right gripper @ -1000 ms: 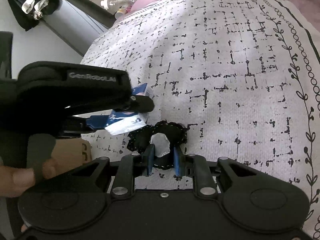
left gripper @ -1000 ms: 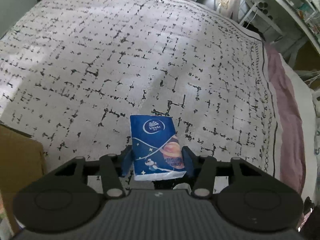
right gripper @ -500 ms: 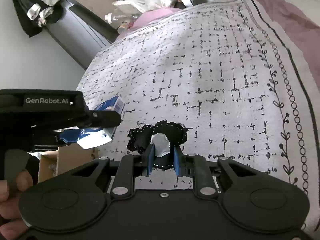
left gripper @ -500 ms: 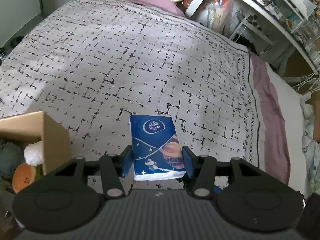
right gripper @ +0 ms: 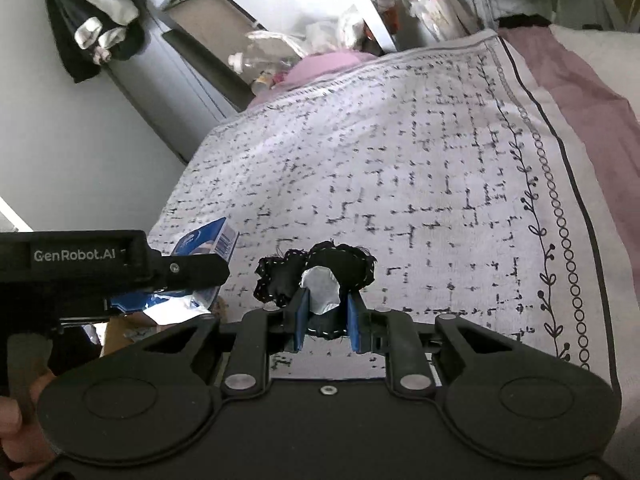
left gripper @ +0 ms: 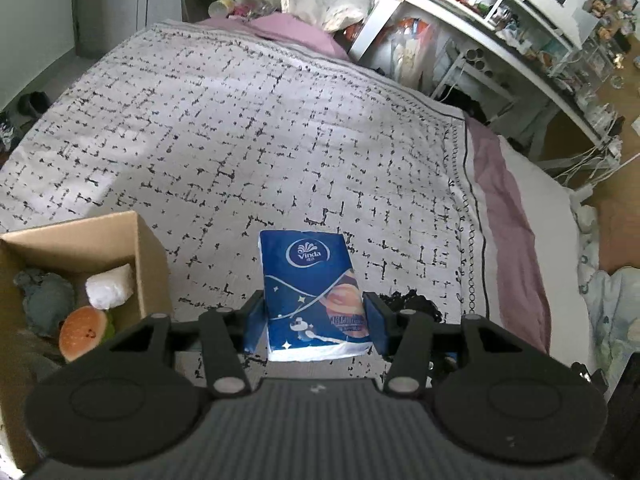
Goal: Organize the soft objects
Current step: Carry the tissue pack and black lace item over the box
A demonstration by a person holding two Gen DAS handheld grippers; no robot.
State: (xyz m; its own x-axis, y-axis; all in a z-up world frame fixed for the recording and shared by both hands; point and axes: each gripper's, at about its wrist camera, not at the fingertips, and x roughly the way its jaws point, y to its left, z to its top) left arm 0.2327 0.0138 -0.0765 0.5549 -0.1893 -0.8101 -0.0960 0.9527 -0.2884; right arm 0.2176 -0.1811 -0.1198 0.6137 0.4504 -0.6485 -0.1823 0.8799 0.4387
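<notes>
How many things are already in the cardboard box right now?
3 show in the cardboard box: a grey-green plush at the left, a white foam-like lump by the right wall, and an orange round toy nearest the camera. More may be hidden beneath.

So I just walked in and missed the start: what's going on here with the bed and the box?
A person is tidying soft things with two hand-held grippers. The left hand-held gripper holds a blue tissue pack above the bed, near an open box that already holds plush toys. The right hand-held gripper grips a black fabric item.
</notes>
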